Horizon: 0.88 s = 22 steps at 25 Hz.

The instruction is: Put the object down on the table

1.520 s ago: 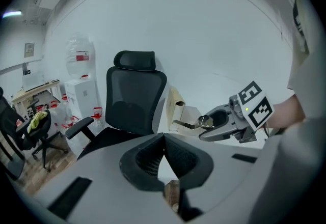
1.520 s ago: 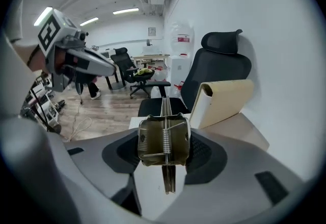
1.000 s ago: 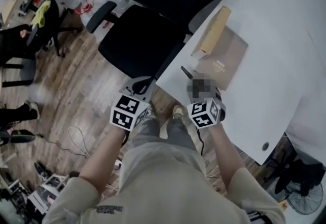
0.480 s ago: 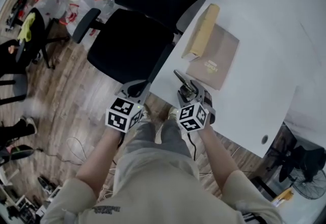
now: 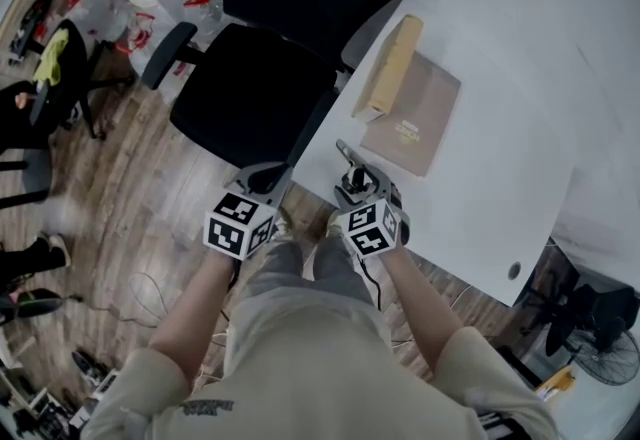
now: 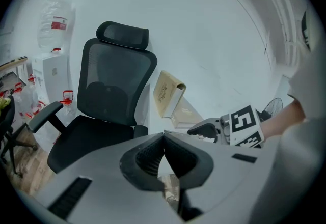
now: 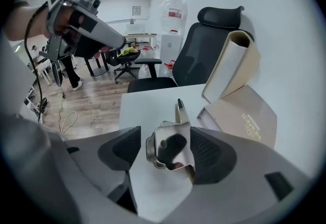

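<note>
Item: metal object (image 7: 170, 145) | Place: lay on the counter (image 7: 147, 106), between the right tool (image 7: 167, 158) jaws | Right tool: jaws opening, grip let go | Left tool (image 6: 163, 140): jaws together, empty, beside the counter edge | Progress: set-down apparently done; only clearing the right tool away left.

Box (image 5: 415, 123) ahead blocks reach; bare table (image 5: 490, 178) rightward; chair (image 5: 265, 93) left
</note>
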Tool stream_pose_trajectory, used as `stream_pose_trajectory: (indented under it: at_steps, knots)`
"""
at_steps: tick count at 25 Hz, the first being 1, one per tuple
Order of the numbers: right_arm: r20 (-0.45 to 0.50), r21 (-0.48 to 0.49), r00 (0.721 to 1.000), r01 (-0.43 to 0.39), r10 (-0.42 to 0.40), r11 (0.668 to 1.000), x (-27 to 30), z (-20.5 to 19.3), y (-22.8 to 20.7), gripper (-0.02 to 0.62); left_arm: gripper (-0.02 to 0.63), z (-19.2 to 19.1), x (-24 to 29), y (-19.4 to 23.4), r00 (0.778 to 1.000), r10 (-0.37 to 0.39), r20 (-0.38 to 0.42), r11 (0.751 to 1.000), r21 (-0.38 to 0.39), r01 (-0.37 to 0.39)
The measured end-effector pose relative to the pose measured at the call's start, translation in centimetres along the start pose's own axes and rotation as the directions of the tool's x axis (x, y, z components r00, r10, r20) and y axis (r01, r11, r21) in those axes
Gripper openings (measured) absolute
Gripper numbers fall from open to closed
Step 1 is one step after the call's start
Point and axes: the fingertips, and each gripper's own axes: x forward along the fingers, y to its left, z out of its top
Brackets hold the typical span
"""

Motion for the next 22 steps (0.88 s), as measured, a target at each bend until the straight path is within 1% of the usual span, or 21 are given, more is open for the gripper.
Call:
stream_pose_trajectory:
  at_steps: [3, 6, 9, 11, 13, 15, 18, 22]
  knots:
    - [0.018, 0.038, 1.0, -0.011, 0.01, 0.999, -1.2, 0.7, -0.3, 0.295, 0.021, 0.2, -0.8, -0.7, 1.0, -0.002, 0.007, 1.0, 0.002, 0.002]
    - [0.052, 0.084, 0.998, -0.022, 0.018, 0.996, -2.9, 1.7, -0.7, 0.233, 0.021, 0.6, -1.5, -1.2, 1.0, -0.004, 0.004, 1.0, 0.008, 0.004]
    - [0.099, 0.134, 0.995, -0.019, 0.005, 0.991, -5.1, 2.9, -1.5, 0.203, 0.021, 1.5, -2.5, -1.9, 1.0, -0.007, 0.013, 1.0, 0.019, 0.007]
    - [0.142, 0.182, 0.99, -0.017, -0.009, 0.983, -6.9, 4.1, -2.2, 0.162, 0.021, 2.3, -3.2, -2.3, 1.0, -0.004, 0.027, 0.999, 0.033, 0.003]
    - [0.195, 0.235, 0.981, -0.027, -0.02, 0.972, -8.7, 5.3, -2.9, 0.123, 0.021, 3.2, -3.9, -2.7, 0.999, 0.002, 0.043, 0.999, 0.05, -0.004]
    - [0.244, 0.274, 0.969, -0.041, -0.029, 0.961, -10.5, 6.5, -3.5, 0.105, 0.021, 4.2, -4.5, -3.1, 0.998, 0.008, 0.059, 0.998, 0.069, -0.012]
    - [0.31, 0.296, 0.95, -0.05, -0.047, 0.954, -13.2, 8.2, -4.4, 0.071, 0.021, 5.9, -5.4, -3.9, 0.996, 0.014, 0.09, 0.995, 0.092, -0.023]
    - [0.398, 0.305, 0.915, -0.06, -0.07, 0.95, -17.1, 10.8, -5.3, 0.051, 0.021, 8.4, -7.1, -5.0, 0.99, 0.02, 0.141, 0.99, 0.134, -0.039]
